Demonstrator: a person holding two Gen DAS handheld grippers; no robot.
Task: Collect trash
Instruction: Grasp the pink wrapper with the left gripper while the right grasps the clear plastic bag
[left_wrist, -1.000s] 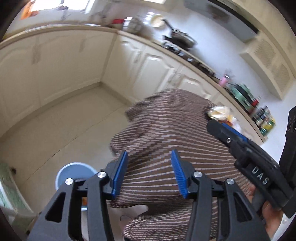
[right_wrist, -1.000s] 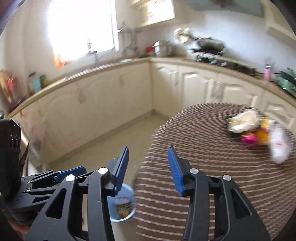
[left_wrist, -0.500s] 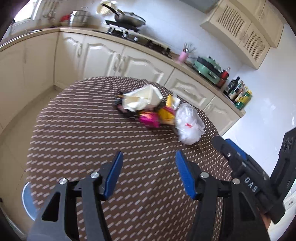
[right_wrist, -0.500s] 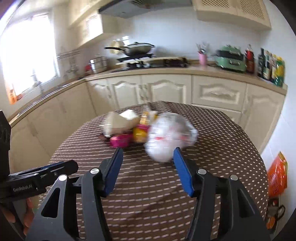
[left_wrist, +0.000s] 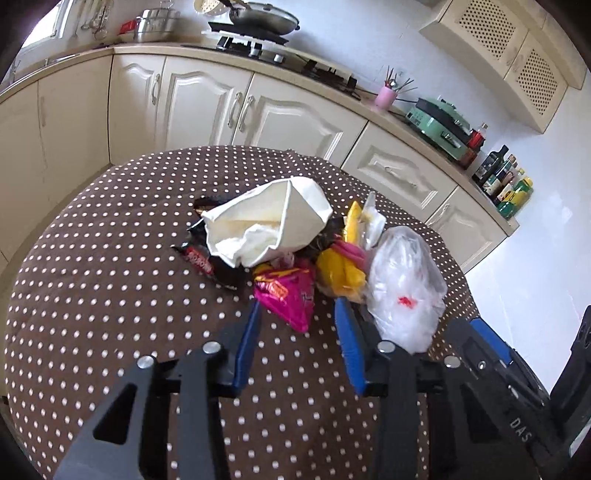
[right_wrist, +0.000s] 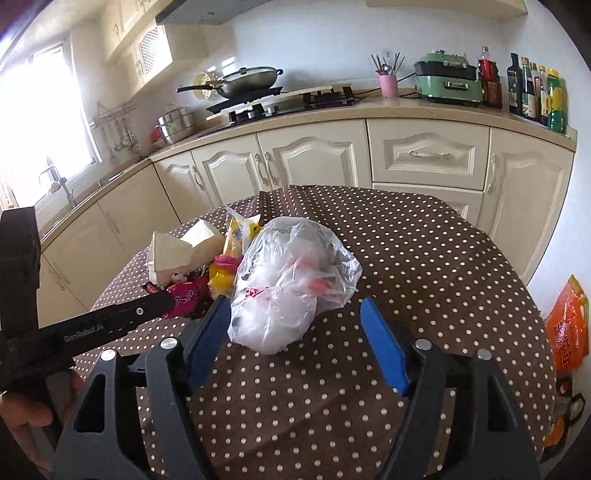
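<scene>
Mid-frame on the dotted worktop (left_wrist: 110, 295), the left gripper (left_wrist: 295, 314) has just been narrowing around a pink wrapper (left_wrist: 288, 295), not yet gripping. The right gripper (right_wrist: 295, 310) has just been widening, its fingers flanking the clear bag (right_wrist: 291, 280), untouched.

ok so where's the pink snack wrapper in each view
Left wrist: the pink snack wrapper lies just below picture centre, between the left gripper's blue fingertips.
Right wrist: pink snack wrapper sits left of centre, partly behind the left gripper's black finger.
Shared landmark: the clear plastic bag, just right of the wrapper in both views.
</scene>
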